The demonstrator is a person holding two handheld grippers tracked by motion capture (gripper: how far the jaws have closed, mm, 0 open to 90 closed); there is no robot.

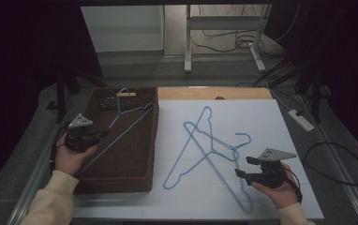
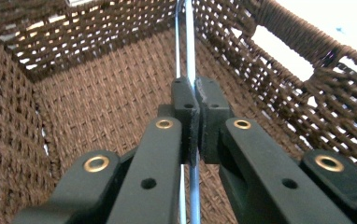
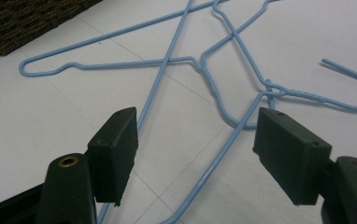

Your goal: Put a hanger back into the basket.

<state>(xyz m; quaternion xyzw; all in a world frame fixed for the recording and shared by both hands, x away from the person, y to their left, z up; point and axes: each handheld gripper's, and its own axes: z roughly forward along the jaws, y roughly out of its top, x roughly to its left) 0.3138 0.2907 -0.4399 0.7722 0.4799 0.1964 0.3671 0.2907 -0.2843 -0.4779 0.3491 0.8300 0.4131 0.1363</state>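
Left gripper pinches a light, springy wire hanger over the basket; right gripper, jaws wide, faces two tangled hangers mid-table: grab a straight bar.

— Where is the left hand?

— At the left of the high view, cream sleeve coming in from the bottom edge, fingers wrapped under the left gripper. Its jaws point right and slightly away from the person.

— And how do the jaws stand?

— Pressed together, pads nearly meeting, in the left gripper view.

— The right hand?

— Low on the right, cupping the right gripper from beneath. The jaws point left, spread wide apart, with nothing between the pads.
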